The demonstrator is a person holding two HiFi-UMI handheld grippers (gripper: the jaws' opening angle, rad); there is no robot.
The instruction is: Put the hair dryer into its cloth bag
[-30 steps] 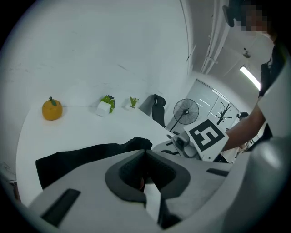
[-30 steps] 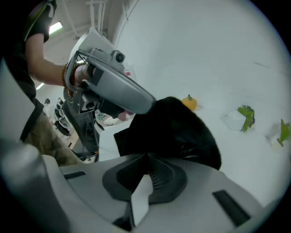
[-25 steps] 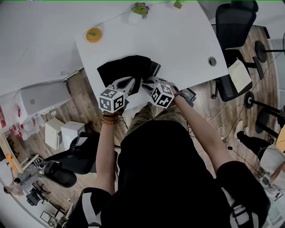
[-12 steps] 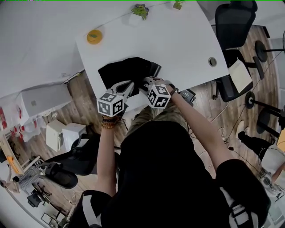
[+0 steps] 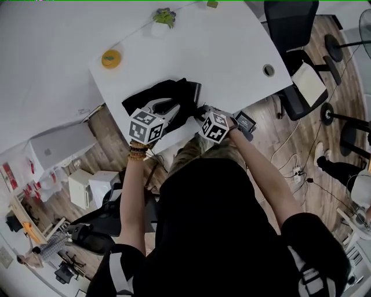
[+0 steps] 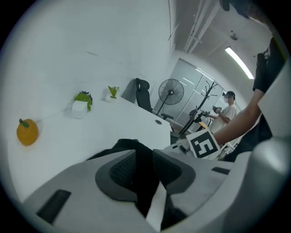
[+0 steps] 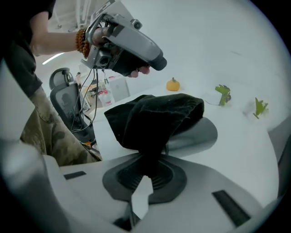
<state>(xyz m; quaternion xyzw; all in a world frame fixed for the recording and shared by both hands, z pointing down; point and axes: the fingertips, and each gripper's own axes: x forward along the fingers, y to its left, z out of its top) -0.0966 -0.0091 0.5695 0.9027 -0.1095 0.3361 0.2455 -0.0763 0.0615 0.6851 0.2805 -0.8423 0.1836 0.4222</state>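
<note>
The black cloth bag [image 5: 156, 97] lies bunched near the front edge of the white table [image 5: 232, 52]. In the right gripper view the cloth [image 7: 157, 120] drapes over the grey body of the hair dryer [image 7: 196, 134]. My right gripper [image 7: 148, 170] is shut on a fold of the bag, and a white tag [image 7: 141, 196] hangs below its pads. My left gripper [image 6: 144, 170] has black cloth [image 6: 143, 157] between its jaws, which are opening. In the head view the left gripper [image 5: 173, 107] and the right gripper [image 5: 200, 112] stand side by side at the bag's near side.
An orange [image 5: 111, 58] and two small potted plants [image 5: 164, 16] sit at the table's far side. A cable hole [image 5: 268, 70] is at the right. Office chairs [image 5: 290, 26] stand beyond the right end. A small black device [image 5: 244, 122] sits by the right gripper.
The right gripper has sunk toward the table's front edge, still with the cloth. The left gripper has rolled and shifted a little. The bag looks more bunched.
</note>
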